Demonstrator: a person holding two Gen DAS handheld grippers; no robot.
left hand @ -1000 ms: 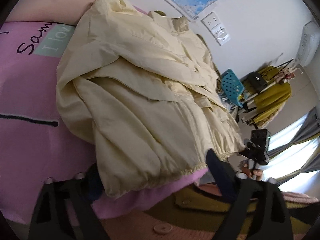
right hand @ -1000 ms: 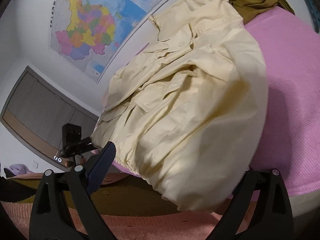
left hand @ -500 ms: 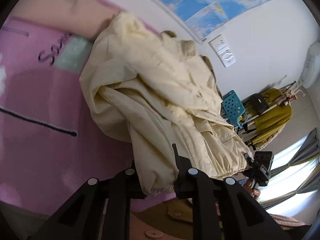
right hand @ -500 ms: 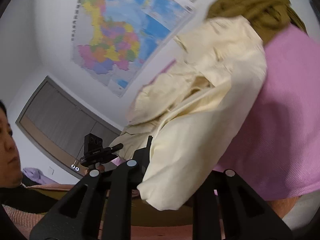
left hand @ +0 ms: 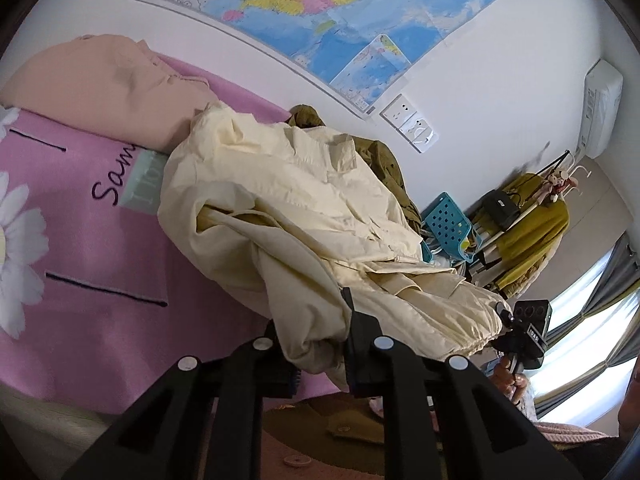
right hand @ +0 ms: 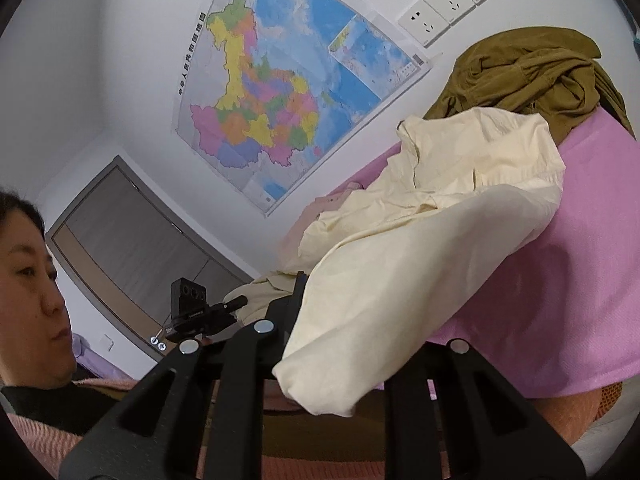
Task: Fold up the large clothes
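The left gripper (left hand: 320, 344) is clamping the gathered hem of the cream jacket (left hand: 304, 208), its jaws pressed shut on a bunch of the cloth that is hanging down between them. The right gripper (right hand: 320, 344) is pinching the other hem corner of the jacket (right hand: 440, 216) in the same way, jaws closed on the fabric, with a fold drooping below them. From both grips the jacket is stretching up and away toward the far side of the bed (left hand: 80, 320), where its collar end is lying crumpled on the pink blanket (right hand: 560, 280). In the left view the right gripper (left hand: 520, 332) is showing just past the hem, with a hand (left hand: 508, 376) under it. An olive garment (right hand: 528, 76) is sitting bunched behind the jacket against the wall, touching it. A peach garment (left hand: 100, 88) is lying on the blanket beside the jacket's left shoulder. A map (right hand: 288, 92) is hanging on the wall above, with sockets (right hand: 448, 0) near it. A blue basket (left hand: 448, 224) and a clothes rack (left hand: 532, 208) are standing well apart beyond the bed, near the window.
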